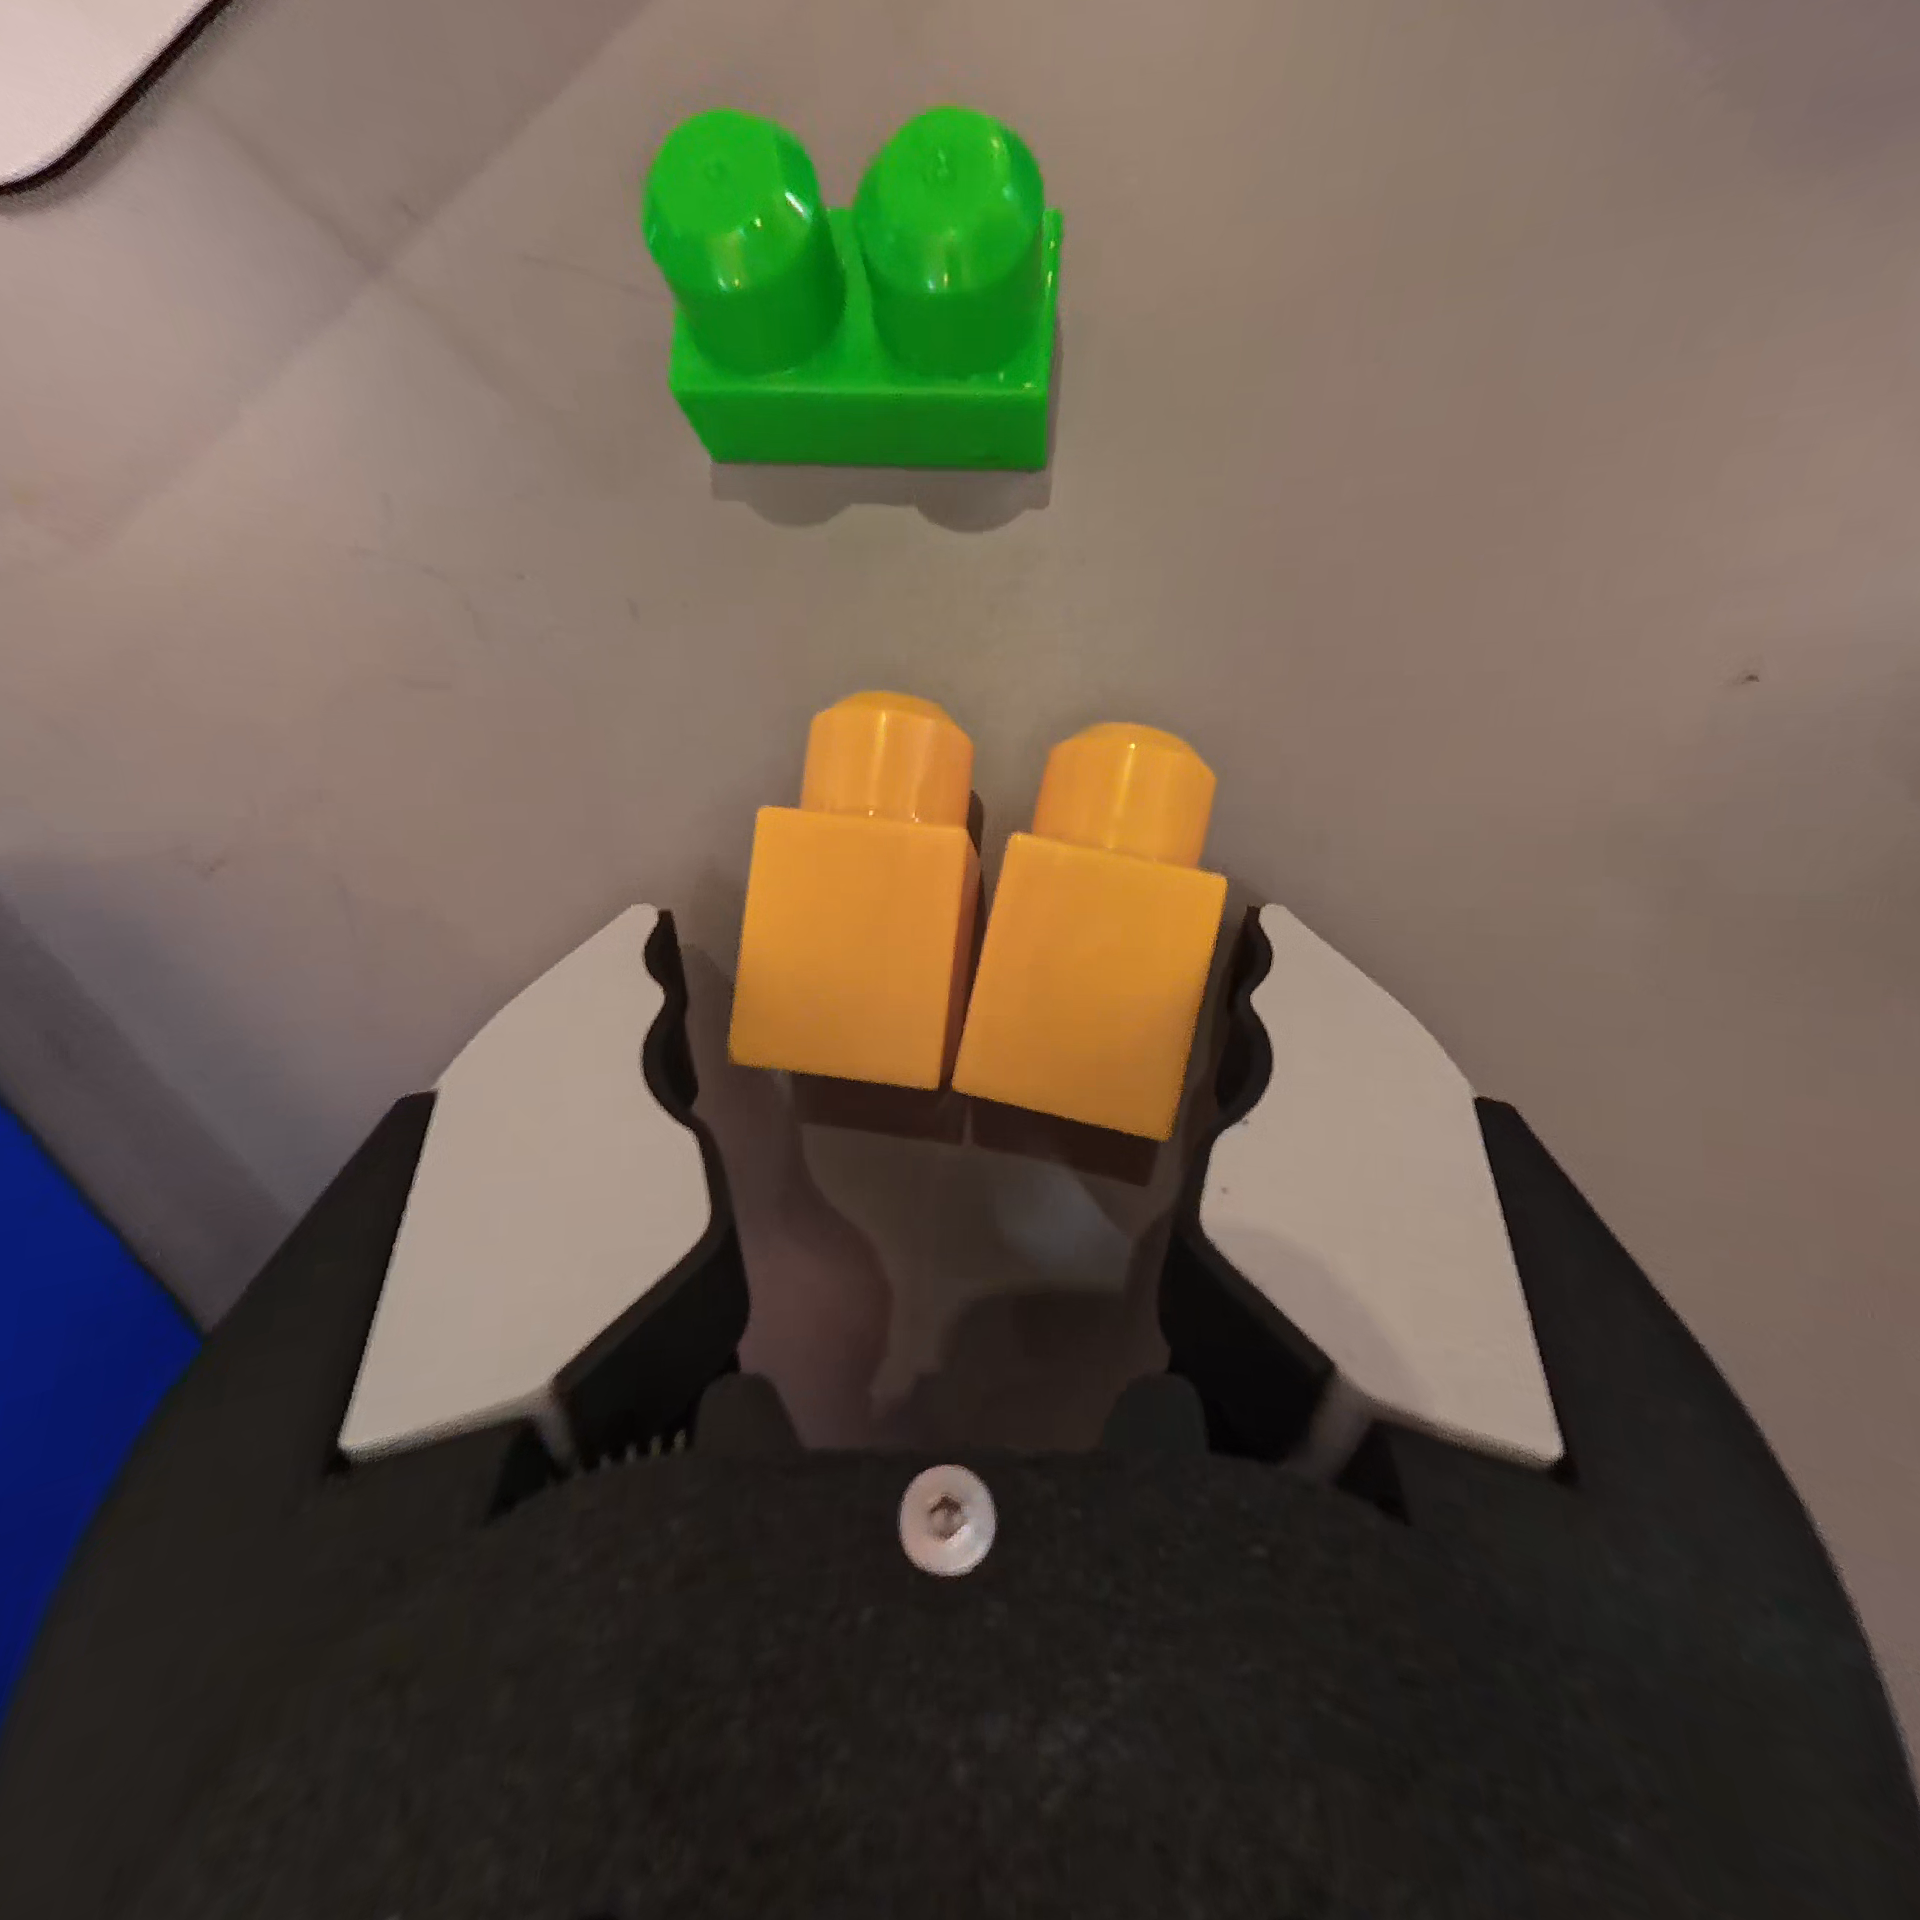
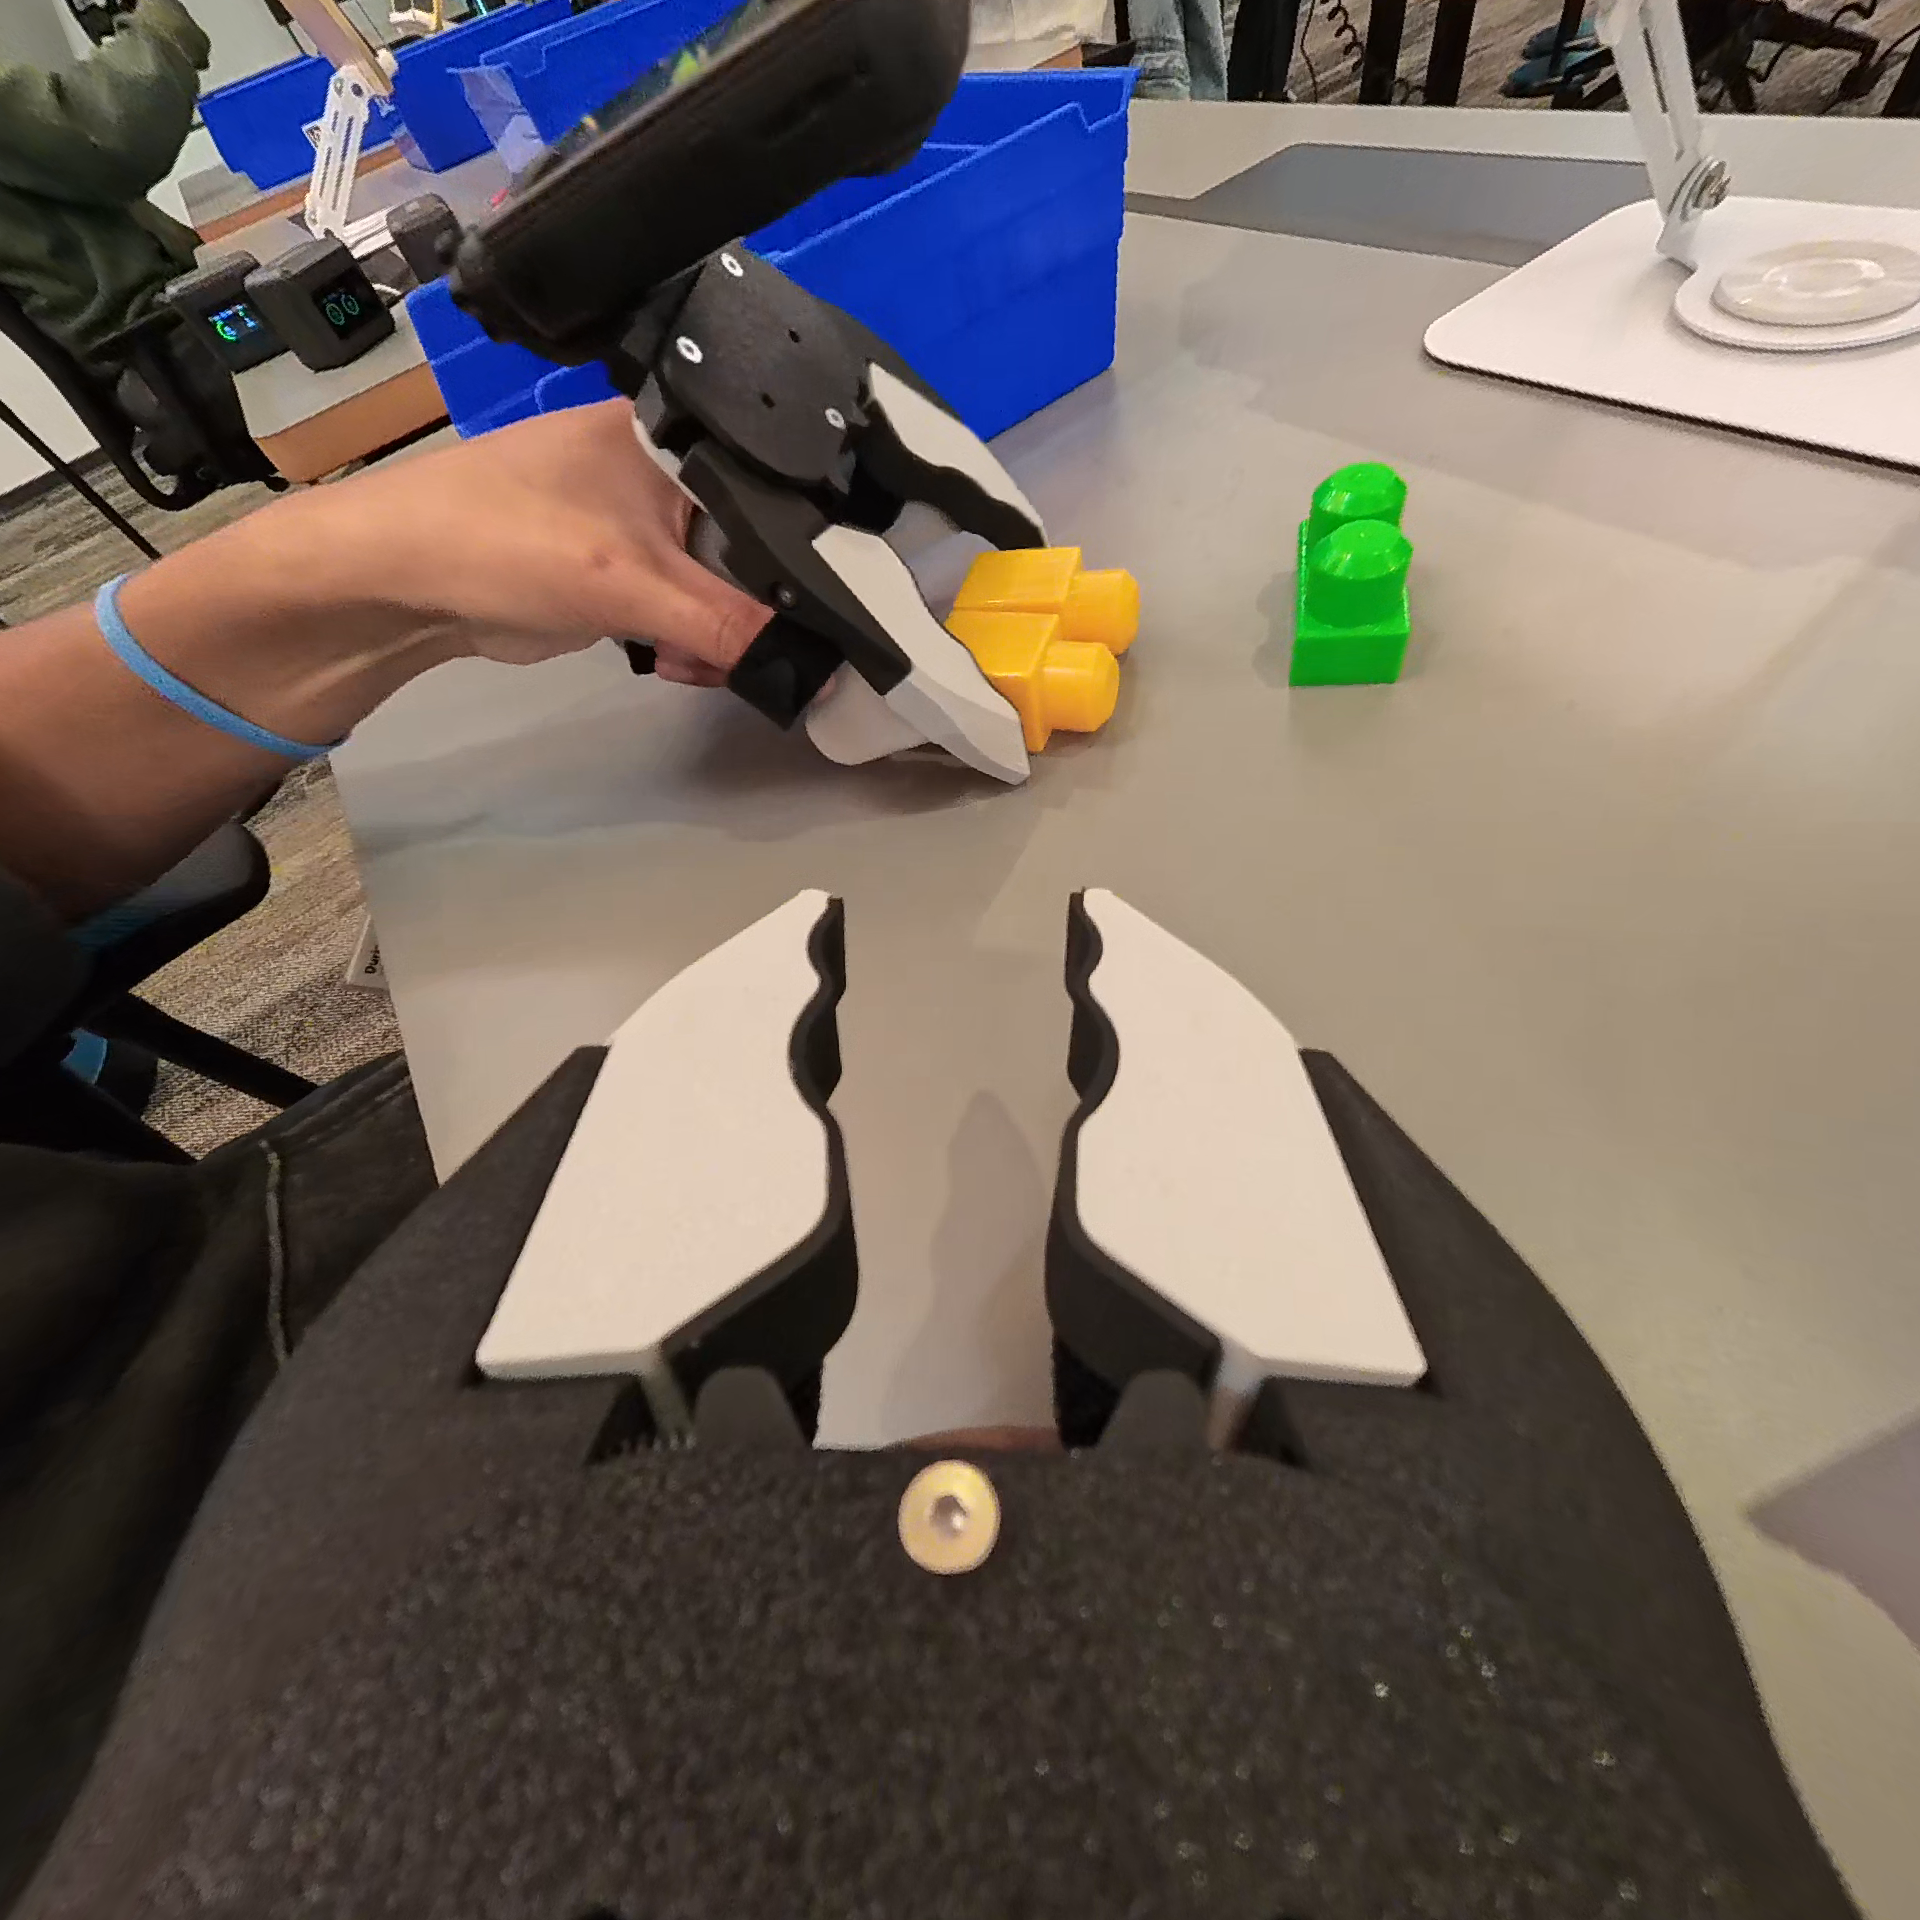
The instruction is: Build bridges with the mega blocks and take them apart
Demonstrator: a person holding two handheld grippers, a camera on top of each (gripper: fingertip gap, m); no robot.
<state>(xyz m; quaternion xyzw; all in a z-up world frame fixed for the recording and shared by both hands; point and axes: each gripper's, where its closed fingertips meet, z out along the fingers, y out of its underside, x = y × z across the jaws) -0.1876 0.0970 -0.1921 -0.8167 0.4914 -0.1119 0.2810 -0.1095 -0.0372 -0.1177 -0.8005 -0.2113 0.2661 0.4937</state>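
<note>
Two single-stud orange blocks lie on their sides, side by side, on the grey table: the left one (image 1: 852,945) and the right one (image 1: 1091,977), studs pointing away. My left gripper (image 1: 958,914) is open and straddles the pair; its right finger is close to the right block, and a small gap shows on the left. In the right wrist view the left gripper (image 2: 1023,655) tilts down over the orange blocks (image 2: 1070,675). A green two-stud block (image 1: 862,312) stands upright beyond them and also shows in the right wrist view (image 2: 1351,613). My right gripper (image 2: 954,904) is open and empty above the table's near part.
Blue bins (image 2: 987,239) stand at the table's far left. A white stand base (image 2: 1662,353) sits at the far right, its corner also in the left wrist view (image 1: 62,83). A person's hand (image 2: 499,551) holds the left gripper. The table's left edge (image 2: 353,831) is near.
</note>
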